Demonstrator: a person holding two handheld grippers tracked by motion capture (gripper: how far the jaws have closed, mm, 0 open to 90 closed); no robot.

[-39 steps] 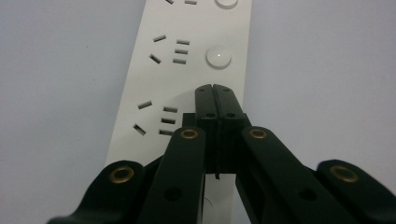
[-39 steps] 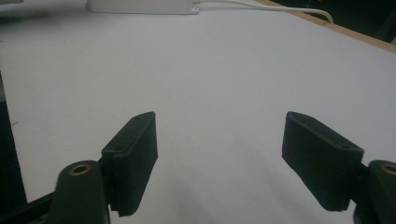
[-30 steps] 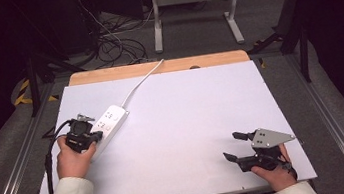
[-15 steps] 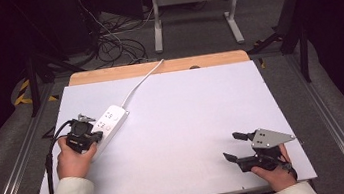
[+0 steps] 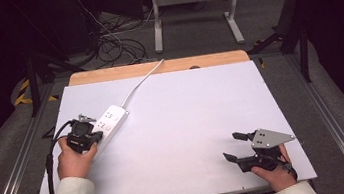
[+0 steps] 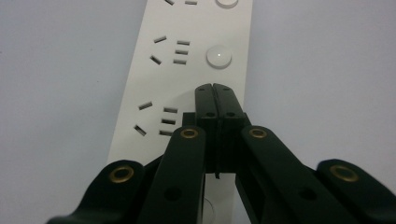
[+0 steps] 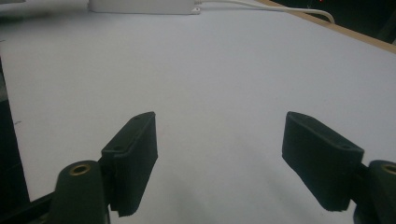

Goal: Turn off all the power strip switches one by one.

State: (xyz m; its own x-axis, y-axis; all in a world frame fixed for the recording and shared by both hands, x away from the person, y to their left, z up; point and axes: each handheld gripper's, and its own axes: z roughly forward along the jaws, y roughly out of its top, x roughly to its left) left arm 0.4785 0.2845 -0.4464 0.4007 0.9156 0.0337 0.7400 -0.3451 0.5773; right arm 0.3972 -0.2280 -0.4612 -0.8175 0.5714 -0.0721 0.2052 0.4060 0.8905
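Dark room, white table point(image 5: 189, 125) on floor rails, cables behind. Left tool point(image 6: 215, 93) with jaws pressed together, nothing between them, tips over power strip point(image 6: 196, 56) near its round button point(image 6: 218, 56); contact or just above, cannot tell. Power strip sits at table's left, cord point(image 5: 140, 83) running to far edge. Right tool point(image 5: 234, 145) jaws wide apart, empty, resting low at near right corner, well apart from strip. Versus a second ago: nothing moved, both hands steady. Likely button press in hand. No containers on table.
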